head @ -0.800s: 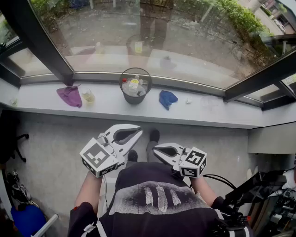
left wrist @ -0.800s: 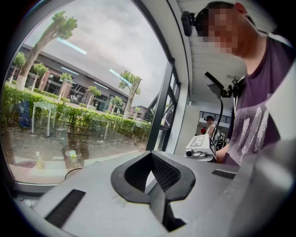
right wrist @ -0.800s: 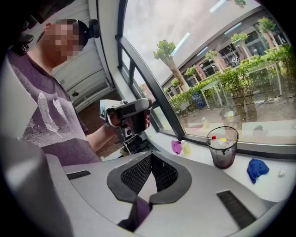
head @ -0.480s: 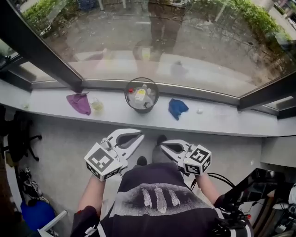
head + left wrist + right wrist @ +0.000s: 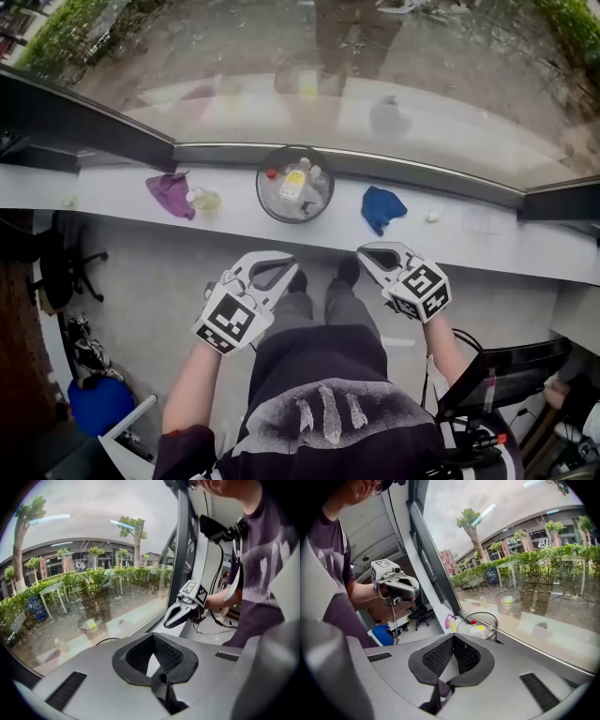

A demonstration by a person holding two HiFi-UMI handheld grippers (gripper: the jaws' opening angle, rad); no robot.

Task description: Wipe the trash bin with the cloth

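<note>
Trash bin [image 5: 295, 184]: stands upright on the white windowsill [image 5: 487, 246], against the lower window frame. It lies ahead of both grippers and roughly on the line between them, clear of both.

Left gripper [image 5: 287, 265]: held below the sill over the floor, tips aimed up toward the bin. The fingers are pressed together with nothing between them.

Right gripper [image 5: 366, 253]: held closer to the sill than the left one, tips just short of its front edge. The fingers are likewise closed on nothing. They point between the bin and the blue cloth [image 5: 382, 207].

Count:
- Bins: one.
- Cloths: two. The blue cloth lies crumpled just right of the bin, not touching it. The purple cloth [image 5: 171, 193] lies crumpled well to the bin's left.
- Small clear jar [image 5: 204, 199]: one, with a yellowish content, just beside the purple cloth.
- Small white scrap [image 5: 432, 215]: one, to the right of the blue cloth.
- Grippers: two, each with a marker cube.

Appearance of the bin: round, dark, open wire mesh with a thin ring rim. Inside are clear plastic bottles, one with a yellow label and one with a red cap.

A black office chair [image 5: 66, 262] stands on the floor to the left.
</note>
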